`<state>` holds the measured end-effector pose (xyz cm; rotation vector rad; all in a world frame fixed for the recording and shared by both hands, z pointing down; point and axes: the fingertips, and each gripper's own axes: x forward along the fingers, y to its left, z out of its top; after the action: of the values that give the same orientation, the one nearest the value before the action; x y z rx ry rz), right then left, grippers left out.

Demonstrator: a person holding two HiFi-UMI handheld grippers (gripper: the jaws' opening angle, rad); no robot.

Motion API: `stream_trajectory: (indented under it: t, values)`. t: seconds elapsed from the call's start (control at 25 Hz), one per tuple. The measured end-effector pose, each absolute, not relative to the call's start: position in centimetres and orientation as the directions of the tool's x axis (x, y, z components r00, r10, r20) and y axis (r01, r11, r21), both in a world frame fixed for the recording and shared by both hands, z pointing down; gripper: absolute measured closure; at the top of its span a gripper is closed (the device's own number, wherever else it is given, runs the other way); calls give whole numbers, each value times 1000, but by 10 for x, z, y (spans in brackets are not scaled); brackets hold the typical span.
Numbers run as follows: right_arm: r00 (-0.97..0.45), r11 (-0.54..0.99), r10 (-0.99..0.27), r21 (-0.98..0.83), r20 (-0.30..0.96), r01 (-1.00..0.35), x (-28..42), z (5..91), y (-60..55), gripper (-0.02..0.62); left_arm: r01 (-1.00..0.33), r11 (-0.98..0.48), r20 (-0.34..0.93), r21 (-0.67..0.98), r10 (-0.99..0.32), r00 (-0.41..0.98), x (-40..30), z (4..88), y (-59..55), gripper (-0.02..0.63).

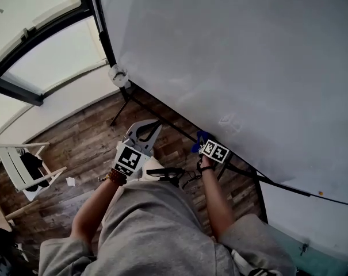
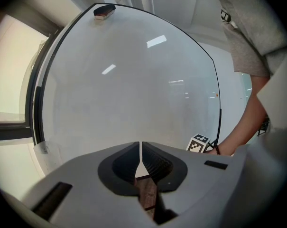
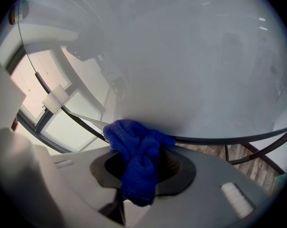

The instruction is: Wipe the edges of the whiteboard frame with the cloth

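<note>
The whiteboard [image 1: 237,56] fills the upper right of the head view, with its black frame's lower edge [image 1: 179,128] running diagonally below it. My right gripper [image 1: 203,142] is shut on a blue cloth [image 1: 199,138] and holds it against that lower edge. In the right gripper view the bunched blue cloth [image 3: 136,148] sits between the jaws of the right gripper [image 3: 143,167] and touches the black frame [image 3: 219,137]. My left gripper [image 1: 144,130] hangs left of the cloth, away from the board, shut and holding nothing. The left gripper [image 2: 141,151] faces the whiteboard [image 2: 134,80].
An eraser [image 2: 104,11] rests on the board's top edge. A white corner piece [image 1: 118,75] marks the frame's lower left corner, with black stand legs [image 1: 123,105] under it. A white rack [image 1: 24,165] stands on the wooden floor at left. Windows lie behind.
</note>
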<state>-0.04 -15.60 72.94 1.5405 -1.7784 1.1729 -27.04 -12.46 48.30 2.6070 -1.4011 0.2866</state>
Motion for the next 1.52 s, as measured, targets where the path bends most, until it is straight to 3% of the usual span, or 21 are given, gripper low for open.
stream_trajectory:
  t: [0.56,1.52]
  values:
    - [-340,30,-499,-377,797,-926,-31,727,-169,460,-852,-521,259,38,-819,512,-242,486,-164,583]
    - [-240,-84,-502,-323,831,-943,-54,729,-175,459,-815,-577,236,54,-786,572,-313,483,-198,583]
